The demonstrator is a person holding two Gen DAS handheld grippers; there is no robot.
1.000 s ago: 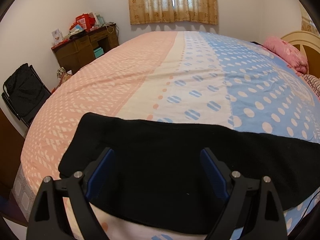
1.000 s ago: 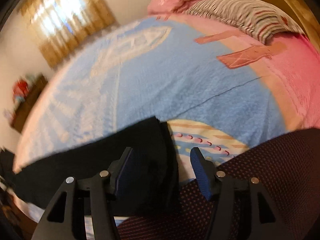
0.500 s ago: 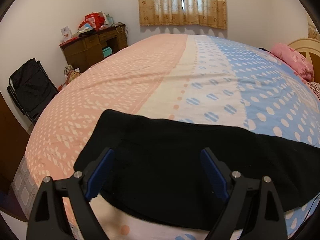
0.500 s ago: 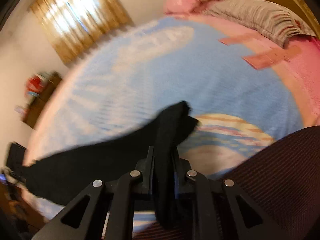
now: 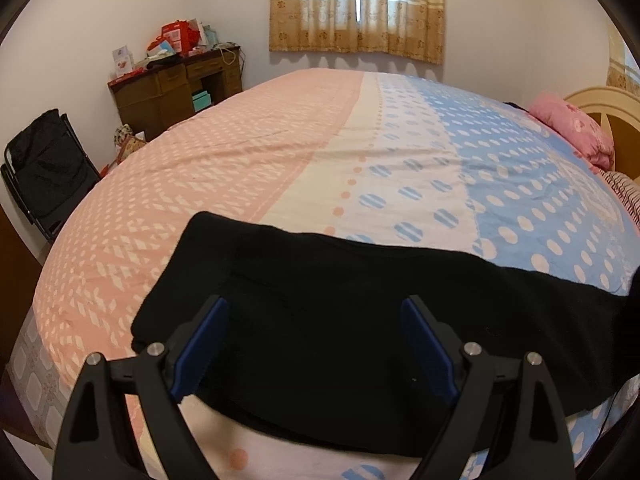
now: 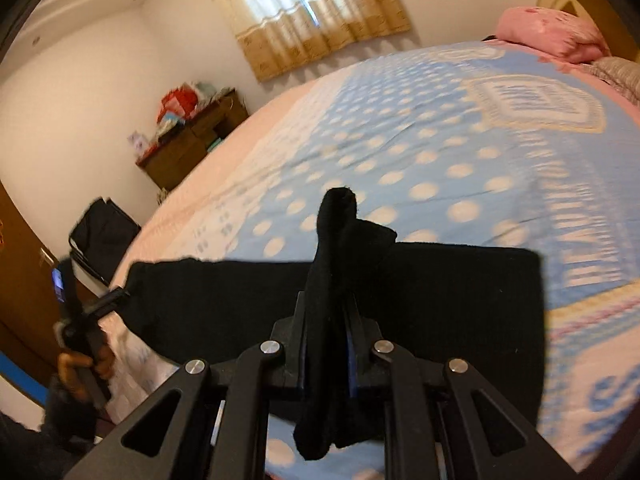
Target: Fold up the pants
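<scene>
Black pants [image 5: 328, 304] lie stretched along the near edge of the bed. My left gripper [image 5: 316, 344] hovers over their left end with its blue pads wide apart and nothing pinched between them. In the right wrist view my right gripper [image 6: 326, 320] is shut on a bunched end of the pants [image 6: 340, 240], lifted off the bed; cloth sticks up past the fingertips and hangs down below them. The rest of the pants [image 6: 440, 292] lies flat behind. The left gripper [image 6: 116, 296] and the hand holding it show at far left.
The bed [image 5: 280, 168] has a pink, cream and blue dotted cover. A pink pillow [image 5: 572, 128] and a headboard [image 5: 600, 100] are at the right. A cluttered wooden desk [image 5: 176, 84] and a black folding chair [image 5: 44, 168] stand left of the bed.
My right gripper closed on the pants' end and carried it up and leftward along the bed. The left gripper stayed open, drifting slightly over the other end.
</scene>
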